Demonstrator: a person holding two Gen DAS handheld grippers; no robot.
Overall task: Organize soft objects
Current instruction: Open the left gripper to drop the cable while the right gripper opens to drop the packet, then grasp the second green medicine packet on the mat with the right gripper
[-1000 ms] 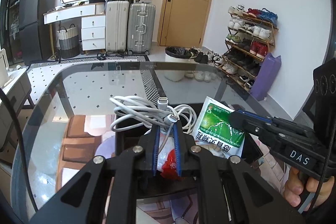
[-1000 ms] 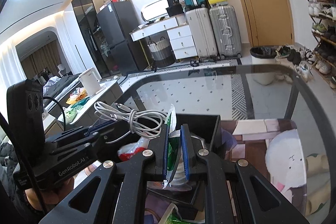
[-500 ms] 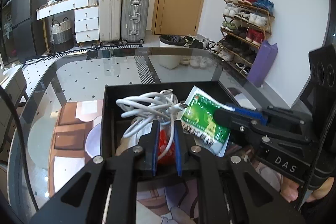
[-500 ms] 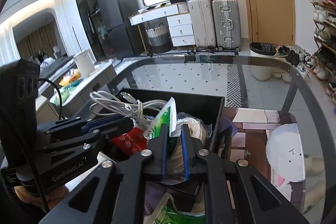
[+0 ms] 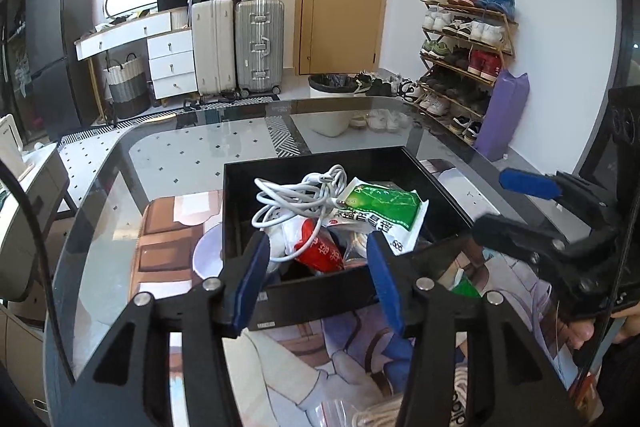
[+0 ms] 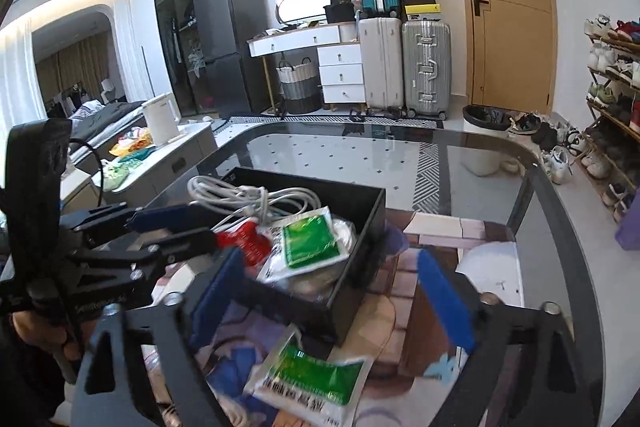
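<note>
Most of the soft things already lie in the black box [image 5: 436, 195] on the glass surface [image 5: 160, 163]. A coiled white cable [image 5: 296, 195] sits on top at the far left of the pile. A green-and-white packet [image 5: 380, 207] rests beside it, and a red-and-white pouch [image 5: 316, 251] is nearer my side. Something pale in clear wrap lies underneath, but I cannot tell what it is.

Work is left, I judge. A second green packet [image 6: 308, 375] lies flat on the surface outside the box, on my near side. What looks like a bag of rope [image 5: 380, 411] sits at the lower edge of the left view, also outside the box.

My left hand-held gripper [image 5: 316, 271] is at about half width and its jaws are opening. Nothing is between them. They frame the near wall of the box and the red-and-white pouch behind it, with no pad pressing on anything.

My right hand-held gripper [image 6: 332, 295] is spread wide and its jaws are opening too, with nothing in them. It hangs over the near corner of the box, and the loose green packet lies below it.
</note>
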